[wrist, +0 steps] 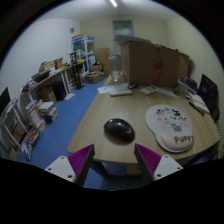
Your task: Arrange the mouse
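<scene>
A black computer mouse (119,129) lies on a round wooden table (100,110), just ahead of my fingers and a little left of their middle. To its right lies a white mouse mat (169,125) with printed figures and the word "PUPPY". My gripper (112,160) is open and empty, its two magenta pads (78,158) spread wide apart below the mouse, hovering near the table's front edge.
Papers (115,90) and a laptop (207,95) lie on the far and right parts of the table. A large cardboard box (150,62) stands behind. Shelves with books (40,95) line the left wall over a blue floor.
</scene>
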Demonstrator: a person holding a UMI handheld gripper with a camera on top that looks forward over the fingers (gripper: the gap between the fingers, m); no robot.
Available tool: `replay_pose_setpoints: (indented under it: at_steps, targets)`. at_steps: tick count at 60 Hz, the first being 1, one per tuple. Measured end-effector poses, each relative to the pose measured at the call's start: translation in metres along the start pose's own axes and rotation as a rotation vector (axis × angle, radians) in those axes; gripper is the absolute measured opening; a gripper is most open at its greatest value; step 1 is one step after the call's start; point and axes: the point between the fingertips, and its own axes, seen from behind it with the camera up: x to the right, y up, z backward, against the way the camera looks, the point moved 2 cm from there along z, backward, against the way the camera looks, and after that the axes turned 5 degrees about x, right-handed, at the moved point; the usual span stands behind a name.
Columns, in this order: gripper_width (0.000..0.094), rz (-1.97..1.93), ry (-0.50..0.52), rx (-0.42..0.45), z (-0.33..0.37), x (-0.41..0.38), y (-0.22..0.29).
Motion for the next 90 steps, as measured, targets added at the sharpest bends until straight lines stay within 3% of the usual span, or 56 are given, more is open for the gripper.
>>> replay_pose_setpoints:
  at_steps: [8, 15, 17, 18, 37, 46, 49, 58, 65, 68, 72, 83, 90]
  targets:
    - [0.0825, 0.021, -0.019, 0.037, -0.034, 0.032, 0.008]
    - [0.0820, 0.058, 0.021, 0.033, -0.056, 0.029, 0.004]
    - [0.0881, 0.069, 0.027, 0.033, -0.061, 0.029, 0.004]
    - [0.0826, 0.069, 0.030, 0.051, -0.064, 0.028, 0.008]
    - [0.0823, 0.056, 0.023, 0.109, -0.110, 0.039, 0.038]
    - [0.0741, 0.034, -0.011, 0.126, -0.129, 0.047, 0.051]
    - [0.0552, 0.018, -0.041, 0.132, -0.134, 0.053, 0.053]
    - [0.0500, -0.010, -0.072, 0.124, -0.135, 0.055, 0.052]
    - [0.0377, -0.020, -0.038, 0.086, -0.131, 0.051, 0.053]
    - [0.0374, -0.035, 0.014, 0.080, -0.121, 0.043, 0.056]
    - [0.0375, -0.009, 0.036, 0.150, -0.097, 0.045, 0.084]
    - [0.0372, 0.010, -0.084, 0.352, -0.037, 0.133, 0.179]
    - [0.0370, 0.010, -0.176, 0.310, -0.048, 0.208, 0.159]
